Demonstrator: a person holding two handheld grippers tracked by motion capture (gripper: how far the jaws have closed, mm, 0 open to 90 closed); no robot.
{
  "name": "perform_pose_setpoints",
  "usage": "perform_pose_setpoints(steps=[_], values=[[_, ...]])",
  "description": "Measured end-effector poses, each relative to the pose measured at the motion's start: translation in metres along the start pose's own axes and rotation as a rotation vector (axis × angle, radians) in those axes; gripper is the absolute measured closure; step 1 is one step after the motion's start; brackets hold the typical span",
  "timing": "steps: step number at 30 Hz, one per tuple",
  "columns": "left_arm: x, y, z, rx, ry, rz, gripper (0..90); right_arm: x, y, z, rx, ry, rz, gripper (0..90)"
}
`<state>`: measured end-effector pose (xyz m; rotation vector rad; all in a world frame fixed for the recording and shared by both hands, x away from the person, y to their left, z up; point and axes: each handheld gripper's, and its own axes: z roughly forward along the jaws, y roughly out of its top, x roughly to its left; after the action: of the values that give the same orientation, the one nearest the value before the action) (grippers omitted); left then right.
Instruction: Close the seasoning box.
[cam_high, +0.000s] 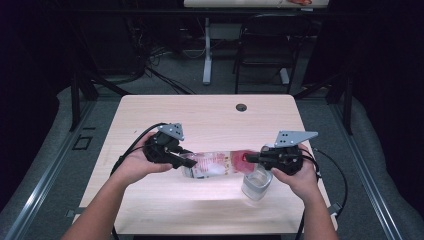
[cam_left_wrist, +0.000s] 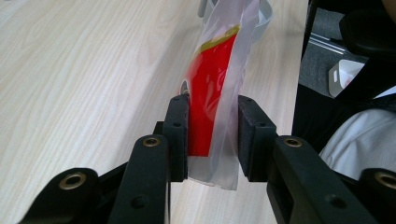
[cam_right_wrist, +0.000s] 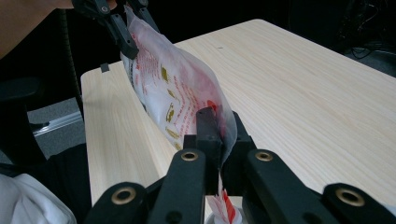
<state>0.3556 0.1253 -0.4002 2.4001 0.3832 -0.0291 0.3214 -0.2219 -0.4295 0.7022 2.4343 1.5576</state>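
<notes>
Both grippers' fingers (cam_right_wrist: 208, 135) clamp the plastic bag (cam_high: 212, 164) at opposite ends, stretching it above the table (cam_high: 210, 112), probably to tip it into the cup (cam_high: 256, 183).

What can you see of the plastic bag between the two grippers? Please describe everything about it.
The plastic bag is a thin, translucent pouch with red and yellow print. It hangs stretched roughly level above the wooden table, held at both ends. The left gripper has one end between its jaws, and the right gripper is shut on the other, redder end. Its middle bulges a little, as if something is inside. A clear cup stands just below the right end; whether they touch cannot be told.
</notes>
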Motion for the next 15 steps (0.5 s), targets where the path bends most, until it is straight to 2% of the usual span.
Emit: perform_pose_setpoints(steps=[15], values=[[-0.0001,0.0059,-0.0023,-0.015,0.004,0.002,69.0,-0.0032,-0.0025,-0.0032,-0.002,0.003,0.010,88.6]])
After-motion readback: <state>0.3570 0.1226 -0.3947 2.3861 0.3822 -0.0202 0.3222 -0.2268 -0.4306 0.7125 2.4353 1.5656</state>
